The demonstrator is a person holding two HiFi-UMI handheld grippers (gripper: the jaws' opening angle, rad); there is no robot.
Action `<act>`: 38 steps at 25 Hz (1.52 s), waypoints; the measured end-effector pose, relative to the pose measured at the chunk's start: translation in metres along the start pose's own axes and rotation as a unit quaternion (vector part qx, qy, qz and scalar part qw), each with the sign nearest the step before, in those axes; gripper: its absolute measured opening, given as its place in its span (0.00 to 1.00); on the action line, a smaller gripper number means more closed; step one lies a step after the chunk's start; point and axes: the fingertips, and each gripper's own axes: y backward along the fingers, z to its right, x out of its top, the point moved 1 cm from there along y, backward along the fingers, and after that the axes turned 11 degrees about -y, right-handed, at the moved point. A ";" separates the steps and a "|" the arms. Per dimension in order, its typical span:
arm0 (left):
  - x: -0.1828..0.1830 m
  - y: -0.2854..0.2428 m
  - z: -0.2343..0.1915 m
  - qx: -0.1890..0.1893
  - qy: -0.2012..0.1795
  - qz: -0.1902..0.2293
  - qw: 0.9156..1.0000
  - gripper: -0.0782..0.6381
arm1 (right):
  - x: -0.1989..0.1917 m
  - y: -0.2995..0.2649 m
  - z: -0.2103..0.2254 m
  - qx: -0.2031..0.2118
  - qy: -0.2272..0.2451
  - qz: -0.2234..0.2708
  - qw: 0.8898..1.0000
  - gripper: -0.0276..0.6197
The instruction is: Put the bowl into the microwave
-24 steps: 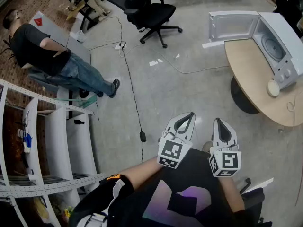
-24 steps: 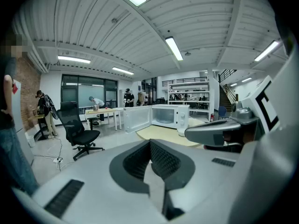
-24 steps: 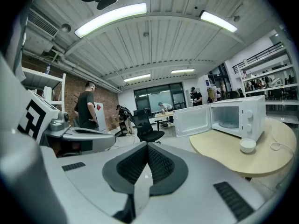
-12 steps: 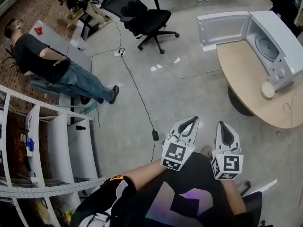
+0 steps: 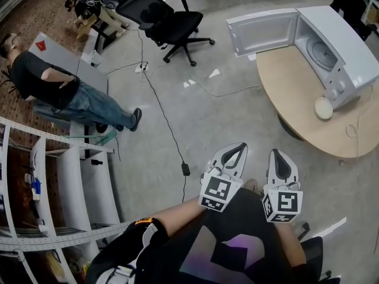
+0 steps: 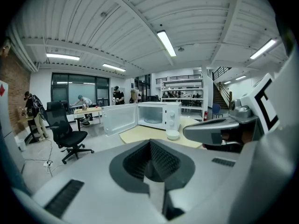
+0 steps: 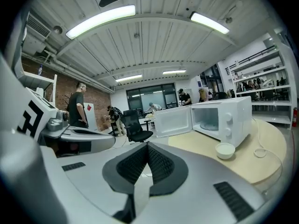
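The round tan table carries a white microwave at its far edge, its door swung wide open. Well short of the table, the left gripper and right gripper, each bearing a black-and-white marker cube, have their jaws pressed together on nothing. The white bowl sits on the table just beside the microwave's knob-side front corner.

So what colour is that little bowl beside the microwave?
The bowl is white, like the microwave; the right gripper view shows it best.
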 end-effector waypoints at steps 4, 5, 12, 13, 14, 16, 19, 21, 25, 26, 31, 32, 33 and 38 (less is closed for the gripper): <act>0.004 -0.008 0.007 -0.005 -0.011 -0.002 1.000 0.17 | 0.000 0.001 0.012 -0.005 -0.009 0.002 1.000 0.07; 0.005 -0.009 0.008 -0.006 -0.012 -0.002 1.000 0.17 | 0.000 0.002 0.013 -0.006 -0.011 0.003 1.000 0.07; 0.006 -0.023 0.015 -0.026 -0.018 0.000 1.000 0.17 | 0.000 0.002 0.027 -0.026 -0.016 0.003 1.000 0.07; 0.006 -0.027 0.014 -0.030 -0.018 0.001 0.999 0.17 | 0.000 0.000 0.030 -0.030 -0.017 0.003 0.999 0.07; 0.007 -0.031 0.013 -0.034 -0.018 0.002 0.999 0.17 | 0.000 -0.001 0.033 -0.036 -0.019 0.004 0.999 0.07; 0.010 -0.041 0.012 -0.046 -0.021 0.006 0.999 0.17 | 0.003 -0.005 0.041 -0.050 -0.024 0.007 0.998 0.07; 0.017 -0.059 0.008 -0.067 -0.026 0.013 0.997 0.17 | 0.013 -0.013 0.052 -0.075 -0.026 0.013 0.997 0.07; 0.022 -0.072 0.005 -0.083 -0.028 0.016 0.996 0.17 | 0.018 -0.020 0.059 -0.090 -0.026 0.013 0.996 0.07; 0.033 -0.102 0.000 -0.111 -0.032 0.020 0.993 0.17 | 0.027 -0.035 0.076 -0.116 -0.032 0.010 0.993 0.07; 0.036 -0.109 -0.003 -0.117 -0.031 0.020 0.992 0.17 | 0.029 -0.039 0.080 -0.122 -0.033 0.009 0.992 0.07; 0.039 -0.140 -0.013 -0.146 -0.027 0.018 0.989 0.17 | 0.035 -0.060 0.095 -0.150 -0.039 0.000 0.988 0.07; 0.040 -0.146 -0.015 -0.151 -0.027 0.019 0.988 0.17 | 0.036 -0.064 0.098 -0.155 -0.041 -0.002 0.987 0.07; 0.041 -0.151 -0.018 -0.156 -0.027 0.019 0.987 0.17 | 0.037 -0.069 0.101 -0.160 -0.043 -0.004 0.986 0.07; 0.047 -0.174 -0.034 -0.177 -0.028 0.024 0.983 0.17 | 0.043 -0.091 0.110 -0.183 -0.048 -0.008 0.982 0.07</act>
